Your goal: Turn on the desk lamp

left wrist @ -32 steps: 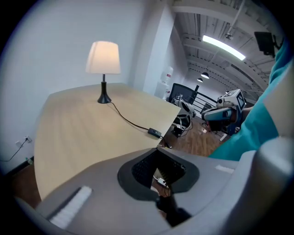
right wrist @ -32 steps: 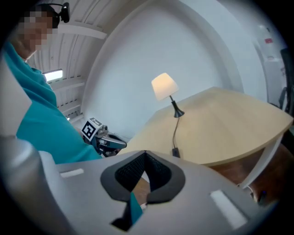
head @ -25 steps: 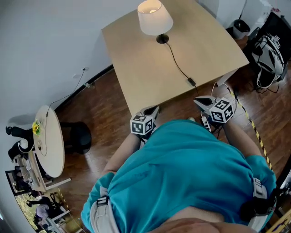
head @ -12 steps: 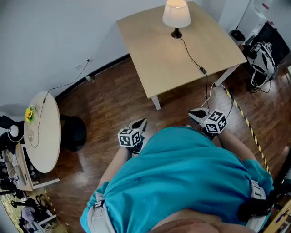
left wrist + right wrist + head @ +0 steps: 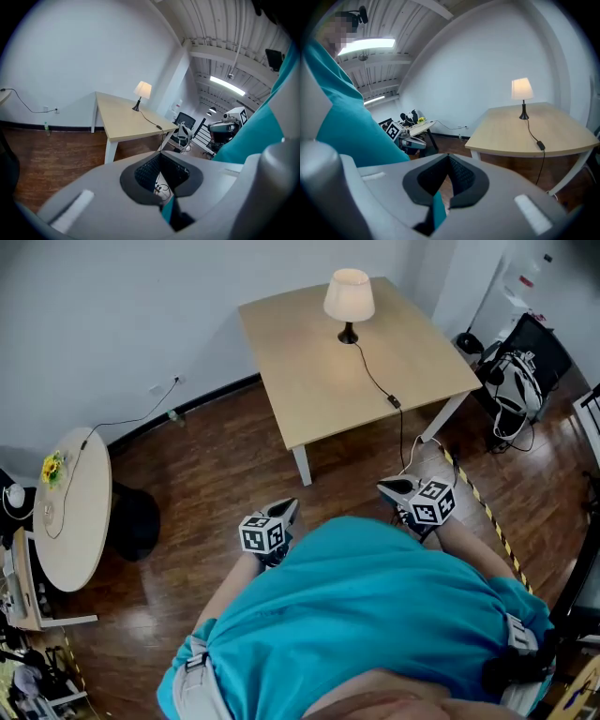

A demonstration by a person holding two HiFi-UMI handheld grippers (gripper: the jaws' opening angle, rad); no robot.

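The desk lamp (image 5: 349, 296), with a cream shade and a black stem, glows at the far edge of the wooden table (image 5: 319, 390). Its black cord (image 5: 373, 379) runs to an inline switch (image 5: 395, 401) near the table's front right edge. Both grippers are held close to the person's teal shirt, well short of the table, over the wooden floor. My left gripper (image 5: 289, 506) and right gripper (image 5: 383, 487) are shut with nothing in them. The left gripper view shows the lamp (image 5: 142, 90) far off. In the right gripper view the lamp (image 5: 521, 89) and switch (image 5: 540, 146) are also distant.
A round side table (image 5: 70, 512) with small items stands at the left, a black stool (image 5: 136, 521) beside it. Bags and a dark chair (image 5: 511, 381) sit right of the table. Yellow-black tape (image 5: 483, 507) crosses the floor. A cable runs along the wall base (image 5: 159, 413).
The person has backed away from the table, so the lamp and table look smaller and farther. Both grippers stay shut near the body. The lamp is lit throughout.
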